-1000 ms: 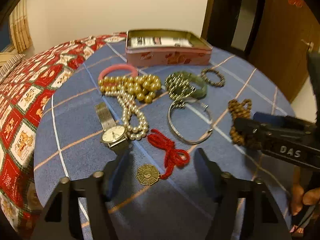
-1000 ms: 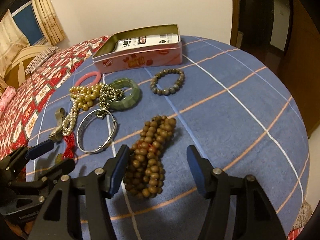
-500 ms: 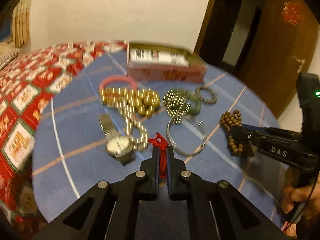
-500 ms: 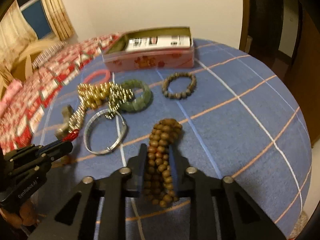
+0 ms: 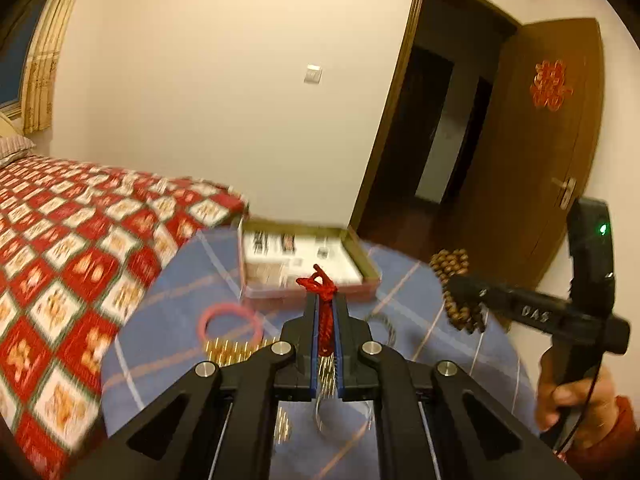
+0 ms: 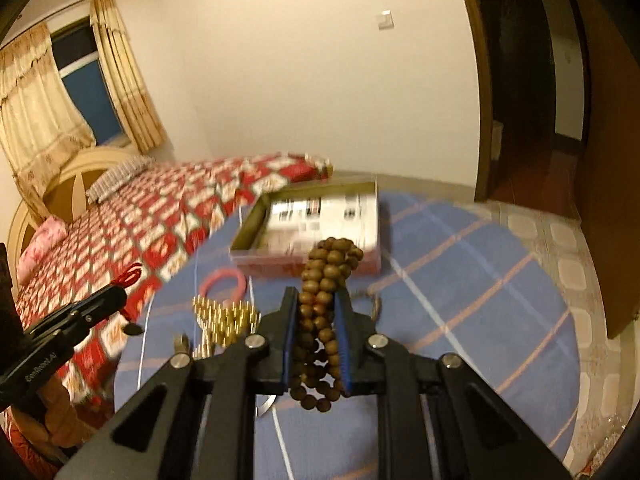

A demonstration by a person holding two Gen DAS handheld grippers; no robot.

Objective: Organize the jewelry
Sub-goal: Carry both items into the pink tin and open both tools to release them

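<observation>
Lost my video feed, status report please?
Left hand-held gripper shut on red braided cord. Right hand-held gripper shut on brown wooden bead bracelet. Open pink tin box ahead, path unobstructed.

Wooden beads, red woven cord

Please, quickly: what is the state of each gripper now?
Left gripper: closed on the red knotted cord.
Right gripper: closed on the brown wooden bead bracelet.

Your left gripper and right gripper are matte black linkages with silver pivot screws and blue-lined jaws. White lettering marks their sides, a green light glows on the right unit, and your sleeve is red.
</observation>
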